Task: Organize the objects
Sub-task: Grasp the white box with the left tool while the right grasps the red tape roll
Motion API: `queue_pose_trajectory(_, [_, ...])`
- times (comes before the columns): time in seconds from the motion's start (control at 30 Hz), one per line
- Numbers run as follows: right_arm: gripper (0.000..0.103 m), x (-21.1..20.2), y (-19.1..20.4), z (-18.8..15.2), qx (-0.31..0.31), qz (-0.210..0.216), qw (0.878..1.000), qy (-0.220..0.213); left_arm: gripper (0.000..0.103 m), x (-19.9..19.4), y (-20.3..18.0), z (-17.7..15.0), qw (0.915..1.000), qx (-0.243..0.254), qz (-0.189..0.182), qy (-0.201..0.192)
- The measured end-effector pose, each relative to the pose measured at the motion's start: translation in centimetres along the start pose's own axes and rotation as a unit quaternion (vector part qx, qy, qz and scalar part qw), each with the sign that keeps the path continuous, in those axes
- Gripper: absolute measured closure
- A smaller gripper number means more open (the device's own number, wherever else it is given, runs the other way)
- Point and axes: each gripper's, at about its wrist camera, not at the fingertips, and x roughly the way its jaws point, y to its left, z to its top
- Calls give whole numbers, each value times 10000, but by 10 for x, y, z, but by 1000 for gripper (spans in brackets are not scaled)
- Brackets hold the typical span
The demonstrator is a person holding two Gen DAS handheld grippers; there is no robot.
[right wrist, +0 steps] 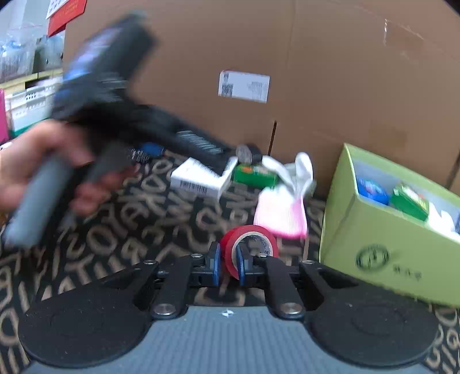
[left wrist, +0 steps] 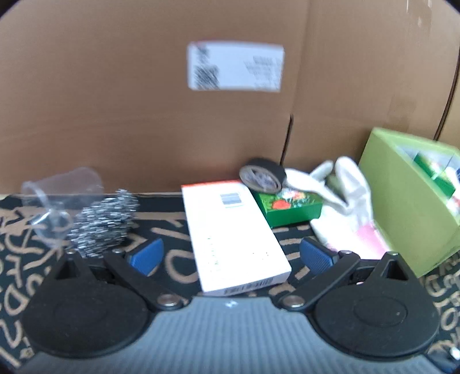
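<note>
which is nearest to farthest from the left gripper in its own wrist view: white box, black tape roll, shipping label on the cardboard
From the left gripper:
1. white box, between the open jaws
2. black tape roll, behind, right of centre
3. shipping label, high on the cardboard wall

I can read no full word or number in either view. The cardboard wall (left wrist: 115, 100) carries a white shipping label (left wrist: 235, 66) with a code block and lines of print, all blurred. The white box (left wrist: 230, 230) bears a grey barcode sticker on top and a barcode strip on its near end; the digits are illegible. The mat (right wrist: 129, 224) is covered in large tan letter shapes, cut off and jumbled, forming no word I can make out. The green bin (right wrist: 382, 238) shows a round black emblem with small characters beside it, too smeared to read. A red sign (right wrist: 66, 11) at the upper left has white paper on it, its print too small.
</note>
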Motion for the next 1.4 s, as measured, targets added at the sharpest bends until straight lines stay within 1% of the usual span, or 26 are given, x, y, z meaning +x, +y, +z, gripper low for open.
queue_pose_trajectory(0.03, [89,-2,1,-1,20,-13,10000,-32,0,7,-3,0,9999,55,115,64])
queue_pose_trajectory(0.07, [89,-4,1,-2,48,-26,9999,-117,5,12,-5,-1,9997,105,196,119])
queue_pose_trajectory(0.1, [87,-6,1,-3,95,-37,9997,-209,12,15,-4,-3,9996,152,188,148])
queue_pose_trajectory(0.13, [82,-9,0,-3,170,-40,9995,-252,24,12,-4,-6,9995,254,190,24])
queue_pose_trajectory(0.17, [72,-12,-2,-3,274,-44,9991,-306,33,7,-3,-9,9993,352,128,-30])
queue_pose_trajectory(0.2, [66,-15,-5,-5,391,-43,9985,-382,33,3,-1,-10,9992,395,64,16])
queue_pose_trajectory(0.27, [40,-17,-10,-7,600,-88,9972,-449,33,-8,4,-17,9992,383,-91,101])
queue_pose_trajectory(0.3, [36,-16,-12,-7,671,-121,9967,-433,33,-14,6,-22,9989,422,-124,133])
queue_pose_trajectory(0.37, [36,-11,-14,-7,766,-48,9965,-341,33,-30,7,-36,9985,514,-114,139])
queue_pose_trajectory(0.43, [36,-1,-14,-6,846,90,9961,-234,33,-48,9,-52,9983,526,-191,147])
queue_pose_trajectory(0.53, [36,16,-11,-4,907,59,9959,-4,32,-73,12,-75,9982,504,-295,148])
queue_pose_trajectory(0.57, [41,21,-12,-2,955,67,9954,71,30,-79,14,-81,9983,476,-310,149])
queue_pose_trajectory(0.6, [54,23,-12,-1,997,-9,9950,91,28,-83,17,-83,9985,438,-305,150])
queue_pose_trajectory(0.67, [54,20,-12,-3,1043,1,9945,135,15,-92,22,-84,9990,347,-247,108])
queue_pose_trajectory(0.83, [54,4,-3,-11,942,44,9954,183,7,-78,20,-70,9994,320,-128,38])
queue_pose_trajectory(0.9, [54,3,-1,-13,934,40,9955,176,6,-68,16,-67,9992,396,-61,87])
queue_pose_trajectory(0.93, [53,3,-1,-13,941,27,9954,193,7,-64,14,-66,9990,444,-10,113])
queue_pose_trajectory(1.0, [52,5,0,-12,969,1,9951,211,14,-58,13,-66,9985,518,10,175])
queue_pose_trajectory(1.03, [52,6,0,-11,976,-1,9950,198,19,-56,13,-66,9983,541,-16,229])
queue_pose_trajectory(1.1, [51,8,2,-9,956,-34,9952,189,18,-55,13,-66,9983,543,8,227])
queue_pose_trajectory(1.17, [51,12,3,-8,923,-72,9955,202,14,-54,13,-66,9981,563,65,229])
queue_pose_trajectory(1.2, [52,13,3,-9,933,-75,9953,239,14,-53,14,-67,9982,561,71,223])
queue_pose_trajectory(1.23, [52,14,3,-10,972,-67,9950,235,19,-53,14,-67,9983,534,31,217])
queue_pose_trajectory(1.27, [52,13,2,-11,1013,-51,9946,214,31,-54,14,-67,9984,513,-42,217])
queue_pose_trajectory(1.3, [52,12,1,-12,1035,-26,9944,211,35,-57,11,-66,9983,534,-53,214])
queue_pose_trajectory(1.4, [52,4,-2,-14,1090,83,9938,213,36,-65,-2,-67,9973,675,-64,272])
